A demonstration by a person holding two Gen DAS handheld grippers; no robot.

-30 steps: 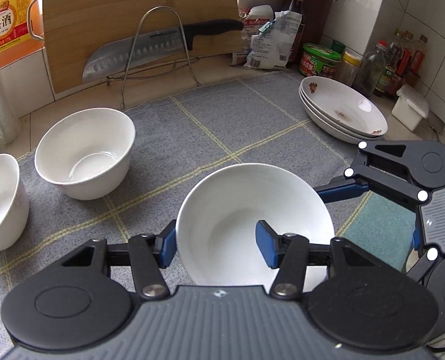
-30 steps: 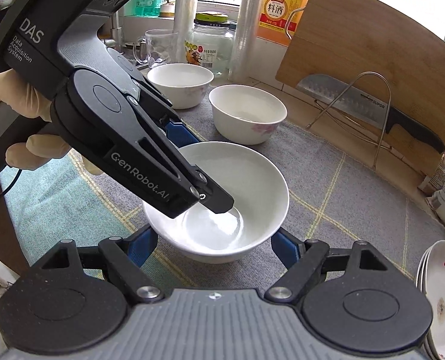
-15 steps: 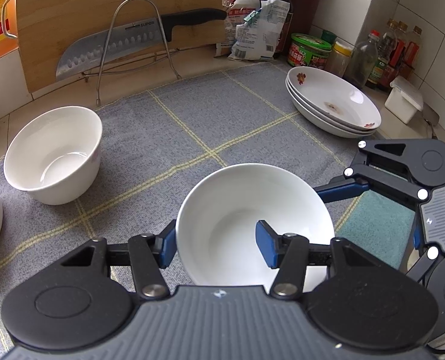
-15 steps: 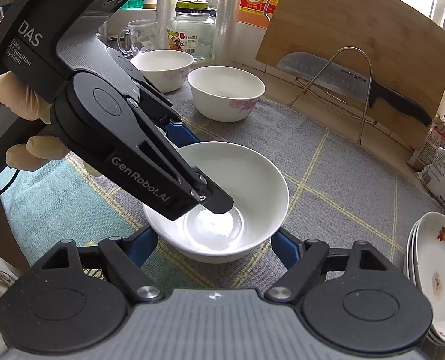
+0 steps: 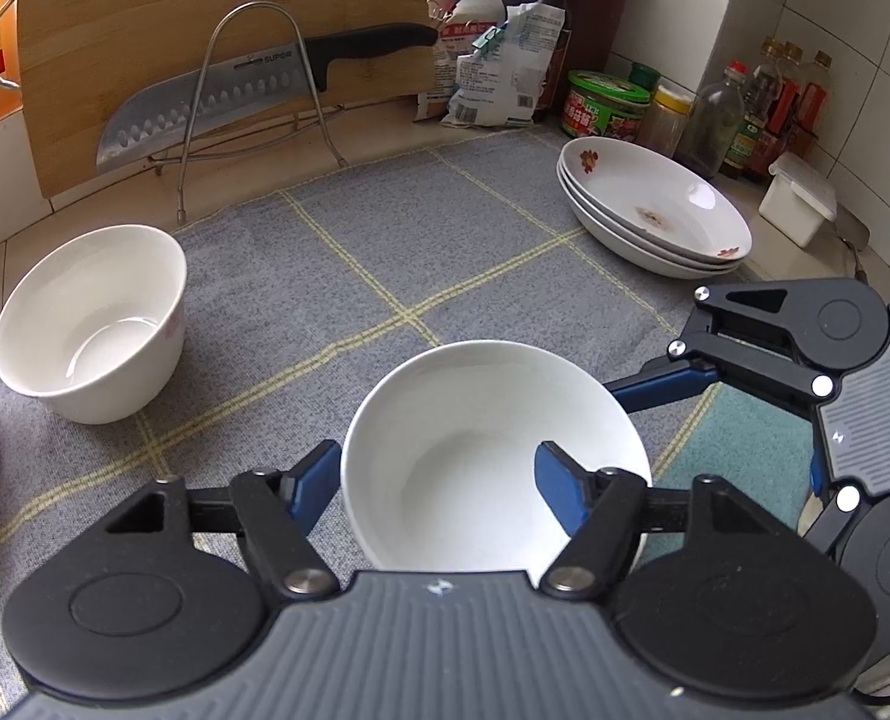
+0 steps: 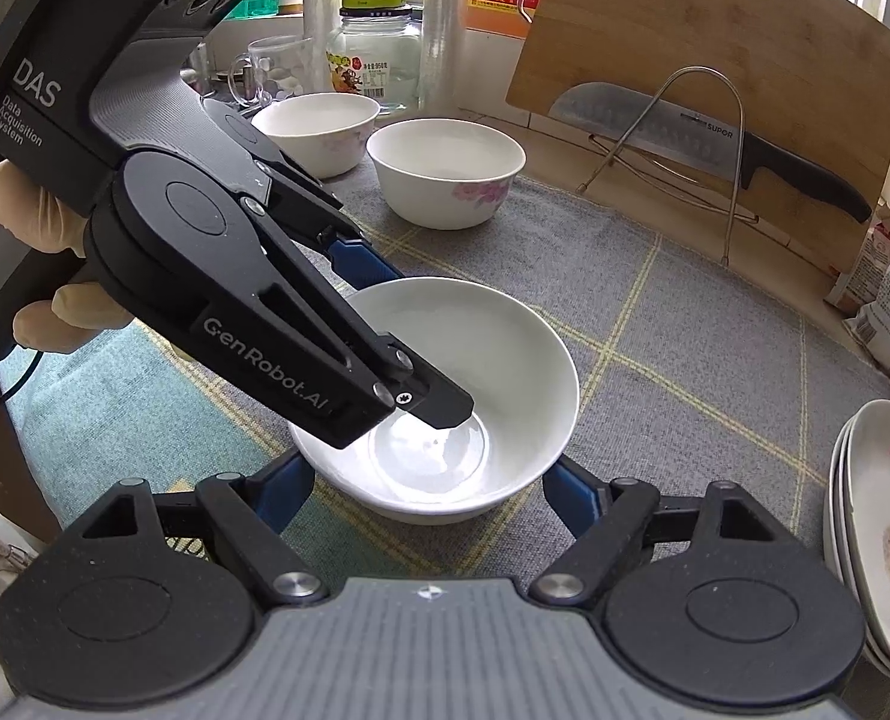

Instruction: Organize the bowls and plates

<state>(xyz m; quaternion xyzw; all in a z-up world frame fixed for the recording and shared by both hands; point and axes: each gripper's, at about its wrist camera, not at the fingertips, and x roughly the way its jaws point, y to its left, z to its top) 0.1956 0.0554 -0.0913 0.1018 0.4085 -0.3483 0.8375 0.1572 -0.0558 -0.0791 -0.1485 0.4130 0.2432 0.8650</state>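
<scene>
The glazed bowl, probably slippery and fragile, is gripped at its rim by the left tool, while the right tool is kept open.

Your left gripper is matte black with a ribbed grey body, white "DAS Data Acquisition System" lettering and "GenRobot.AI" along one link. Its blue fingers hang on black linkages with silver pivot screws. A thin black cable trails below the handle. Your hand wears a pale cream glove. Your right gripper looks the same: round black hubs, blue pads.
</scene>
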